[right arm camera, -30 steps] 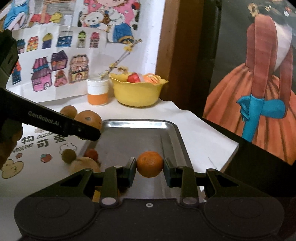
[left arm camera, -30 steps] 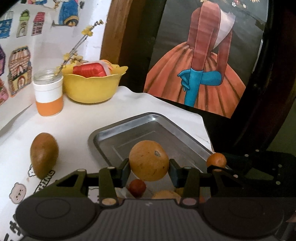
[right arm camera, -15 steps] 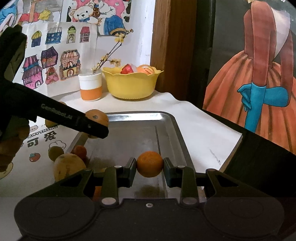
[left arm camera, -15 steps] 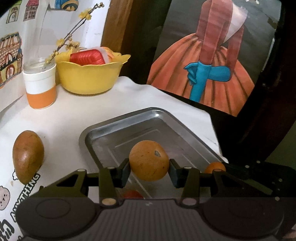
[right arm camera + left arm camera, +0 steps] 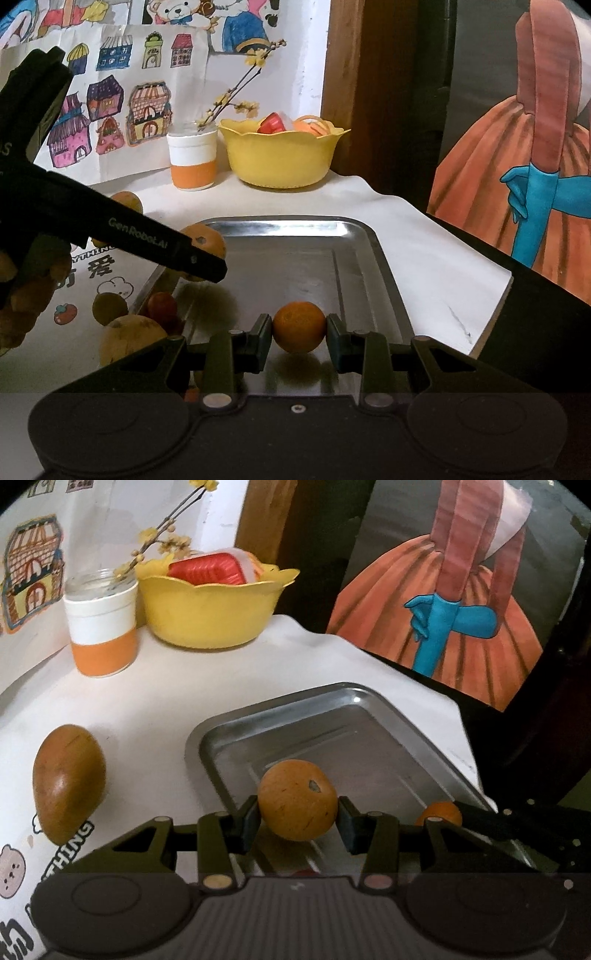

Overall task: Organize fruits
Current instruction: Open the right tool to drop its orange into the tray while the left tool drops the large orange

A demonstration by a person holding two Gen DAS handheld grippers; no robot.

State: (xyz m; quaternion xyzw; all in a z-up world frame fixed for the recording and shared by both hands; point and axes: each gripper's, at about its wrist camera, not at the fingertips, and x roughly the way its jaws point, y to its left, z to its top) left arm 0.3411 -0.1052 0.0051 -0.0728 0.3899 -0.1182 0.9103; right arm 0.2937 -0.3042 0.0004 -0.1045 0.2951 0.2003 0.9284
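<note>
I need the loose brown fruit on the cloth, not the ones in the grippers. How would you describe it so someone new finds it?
Start at the metal tray; on the white cloth left of it, nearer than the orange-banded jar, lies the brown fruit. It is egg-shaped, darker and longer than the round fruit in the left gripper.

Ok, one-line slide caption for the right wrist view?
Right gripper holds a small round orange fruit over the steel tray.

The metal tray (image 5: 384, 266) looked brushed and glossy; the yellow bowl (image 5: 280, 158) matt plastic; the tablecloth (image 5: 155, 701) smooth.
</note>
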